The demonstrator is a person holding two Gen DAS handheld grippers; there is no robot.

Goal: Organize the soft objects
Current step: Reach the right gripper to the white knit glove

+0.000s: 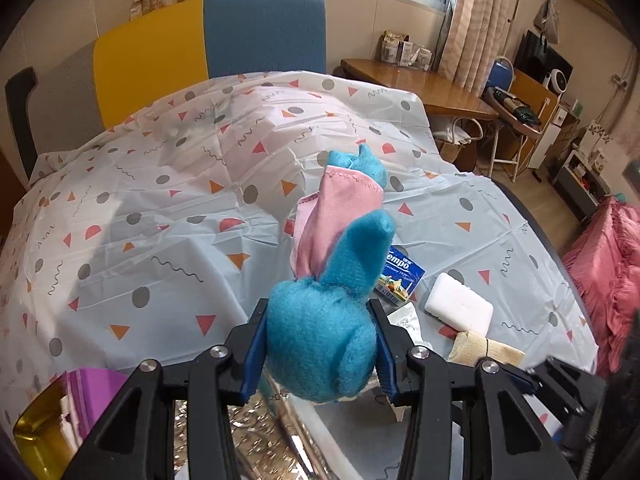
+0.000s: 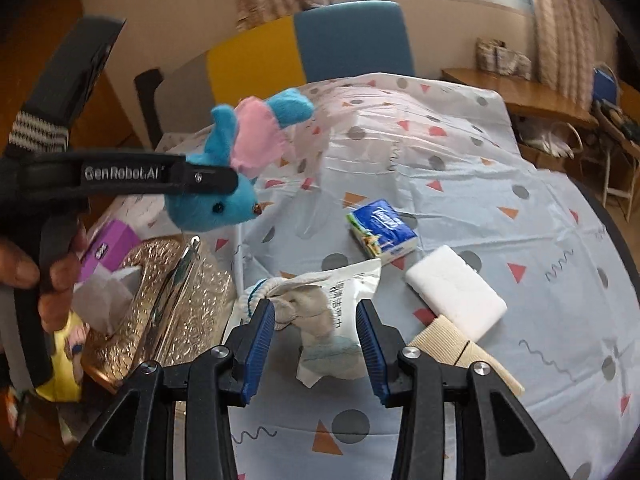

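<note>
Far left, right wrist view: a person's hand (image 2: 24,268) grips the handle of the left gripper (image 2: 208,178), whose fingers pinch a blue plush mouse with pink felt ears (image 2: 224,204) by the head, clear above the table. In its own camera the blue ribbed pads (image 1: 253,354) press into the fuzzy head on both sides.

Handling, by judgement: plush is light, squashy, not fragile; pile gives good friction. Head is the fattest part, so a sound hold; ears and limbs flop.

Below it, an embossed gold metallic tray (image 2: 180,320), shiny and rigid, beside a purple tissue box (image 2: 108,248) with white tissue sticking up.

Centre: right gripper (image 2: 316,344), fingers spread, nothing pressed between them. Past them lies a crumpled white cloth with knitted cuff (image 2: 292,308) on a white printed plastic pouch (image 2: 352,284). Cloth looks limp; best pinched at a bunched fold. Pouch likely slippery.

Right of centre: blue glossy tissue packet (image 2: 382,232), white rounded sponge block (image 2: 456,294), beige ribbed fabric roll (image 2: 460,348) touching the sponge.

All on a thin creased plastic tablecloth with triangles and dots (image 2: 520,200).
</note>
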